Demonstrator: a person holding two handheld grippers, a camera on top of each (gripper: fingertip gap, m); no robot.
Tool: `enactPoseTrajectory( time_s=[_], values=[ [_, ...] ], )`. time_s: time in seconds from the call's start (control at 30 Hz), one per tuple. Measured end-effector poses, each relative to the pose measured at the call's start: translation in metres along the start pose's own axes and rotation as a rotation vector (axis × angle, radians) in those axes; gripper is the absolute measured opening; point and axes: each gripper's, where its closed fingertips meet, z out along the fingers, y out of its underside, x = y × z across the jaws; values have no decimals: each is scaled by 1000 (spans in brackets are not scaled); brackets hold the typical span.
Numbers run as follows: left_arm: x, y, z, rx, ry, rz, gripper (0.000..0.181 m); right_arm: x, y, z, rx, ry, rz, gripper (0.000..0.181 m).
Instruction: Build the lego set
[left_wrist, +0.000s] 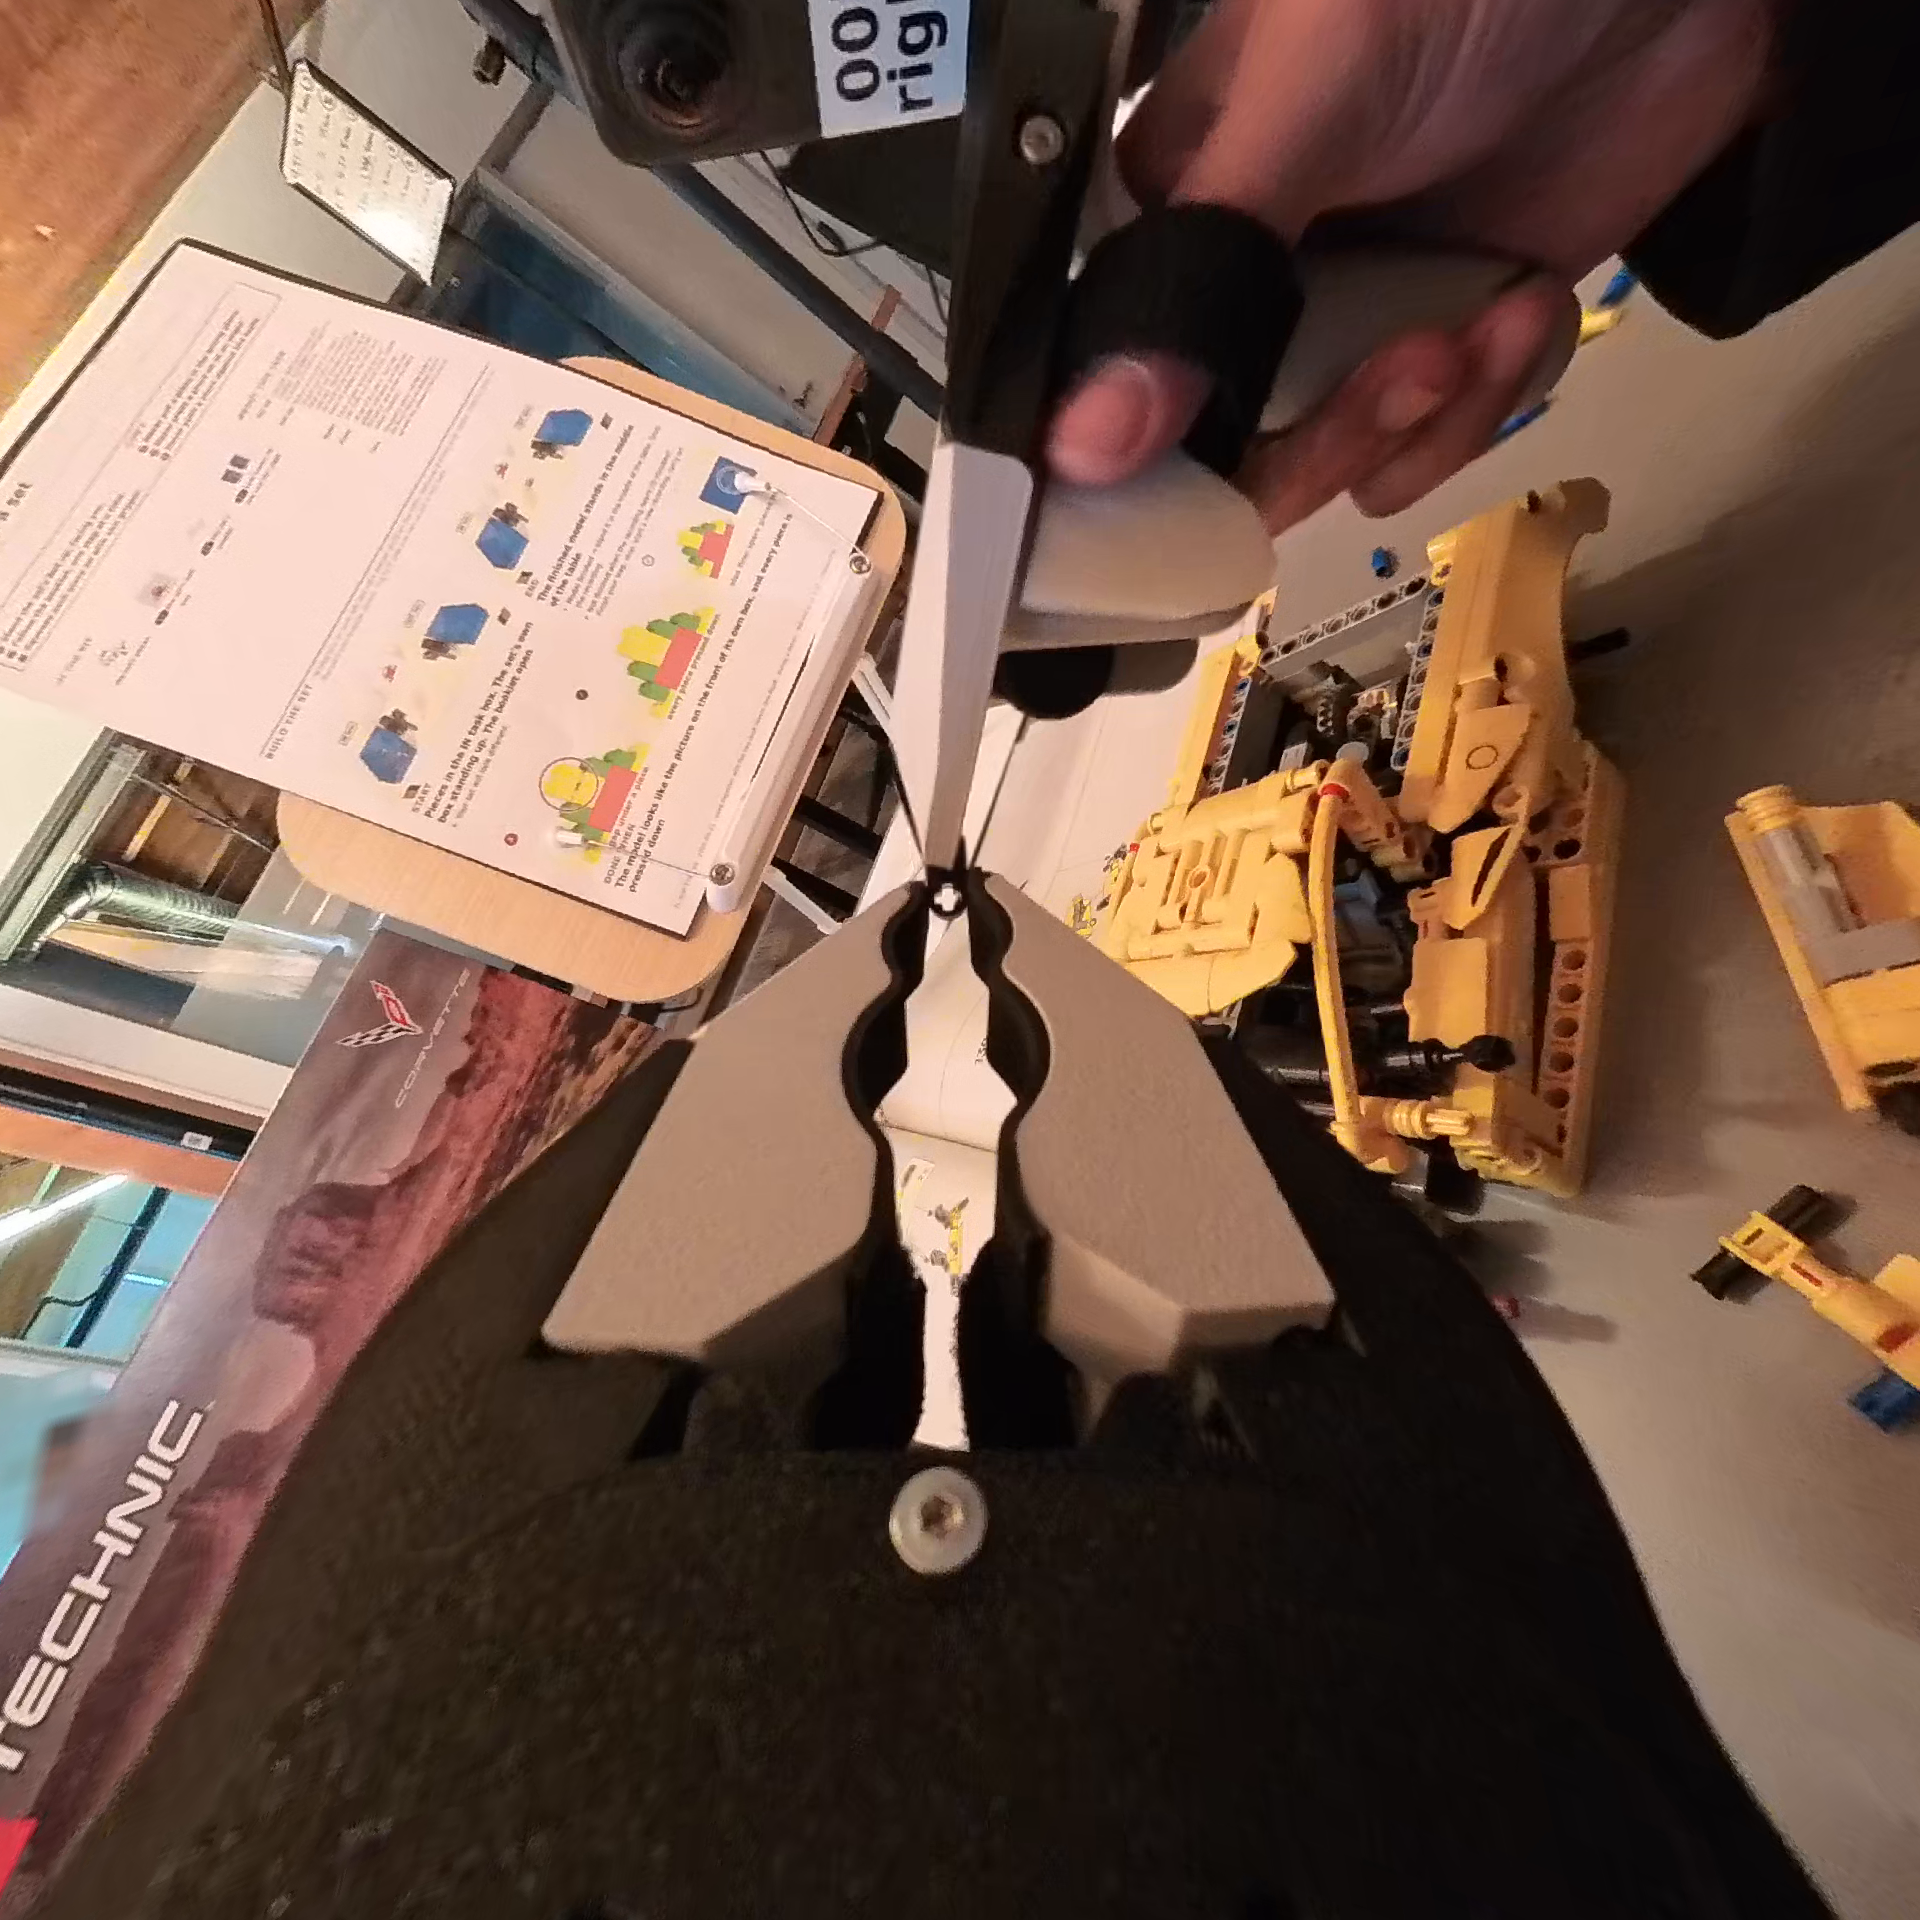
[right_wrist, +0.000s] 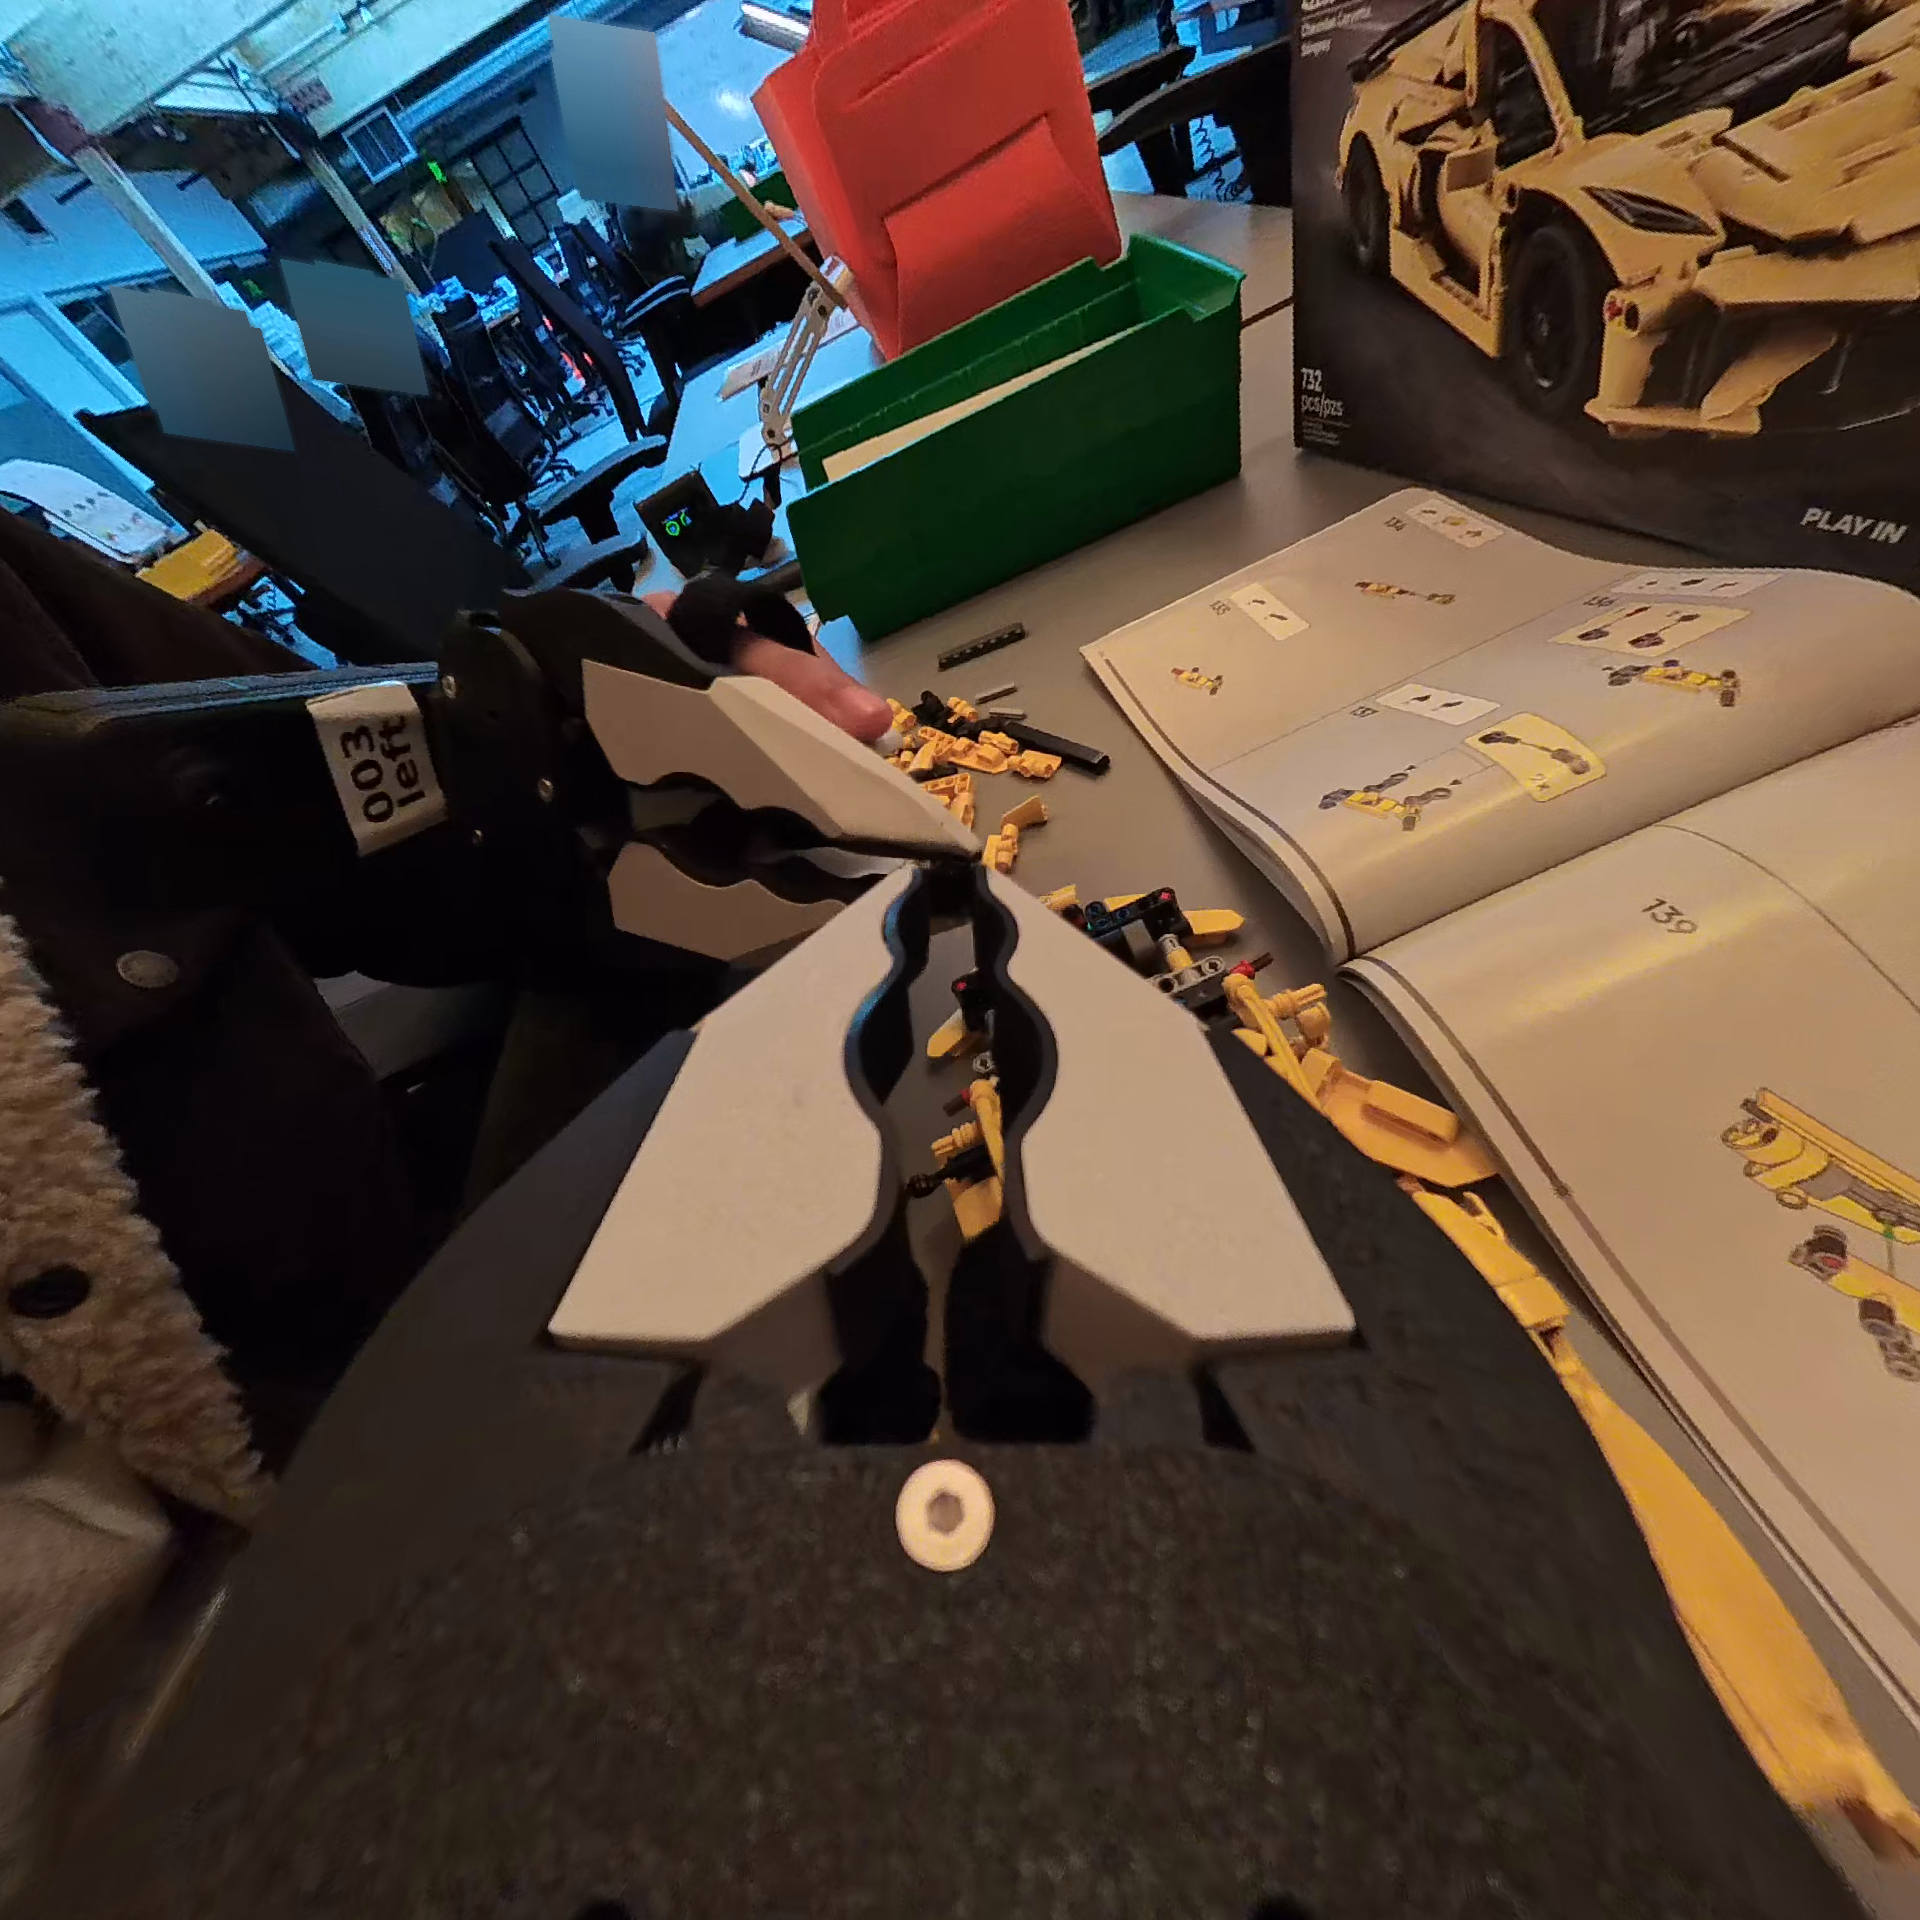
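Pinching a tiny black piece (left_wrist: 943, 900) between both tips, above the tabletop (right_wrist: 1132, 862): left tool (left_wrist: 945, 891) nearly closed on it, right tool (right_wrist: 948, 883) likewise. Best kept aligned, pressed gently, squarely. Yellow car body (left_wrist: 1455, 852), loose yellow parts (right_wrist: 966, 748), open booklet (right_wrist: 1558, 748) lying nearby.

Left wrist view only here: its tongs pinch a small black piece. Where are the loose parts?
Observer: A pile of yellow and black pieces lies on the table, beyond the left tongs.
Operator: Any container?
Observer: A green bin stands behind that pile, with a red bag behind it.
Operator: Right tongs shut too?
Observer: From their own camera the right tongs look shut on the same small black piece.
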Motion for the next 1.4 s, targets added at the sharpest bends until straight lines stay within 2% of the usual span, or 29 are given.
enactPoseTrajectory(
  time_s=[0.4,0.53,0.8,0.93,1.03,1.07,1.13,1.2,1.23,1.3,1.4],
  values=[
    [4,2,0,-21,-8,75,7,-1,5,2,-31,-11,17,6],
    [5,3,0,-12,54,-66,7,0,5,3,-33,-14,62,6],
    [15,20,10,-131,32,68,7,15,20,6,-143,129,16,6],
    [15,20,8,-129,37,83,7,13,20,6,-153,136,1,6],
    [10,17,7,-117,14,69,7,11,13,5,-108,129,-20,6],
    [7,18,7,-120,12,41,7,12,7,2,-81,142,-65,4],
    [2,26,7,-128,36,-95,7,15,-12,-18,-5,211,-186,14],
    [-9,27,5,-93,67,-330,7,9,-24,-49,57,246,-270,14],
    [-15,26,4,-66,95,-463,7,5,-21,-65,56,256,-294,14],
    [-23,22,1,-5,158,-715,6,-3,11,-92,-46,261,-315,12],
    [-27,20,-1,54,237,-938,6,-6,95,-125,-297,293,-238,13]
  ],
)
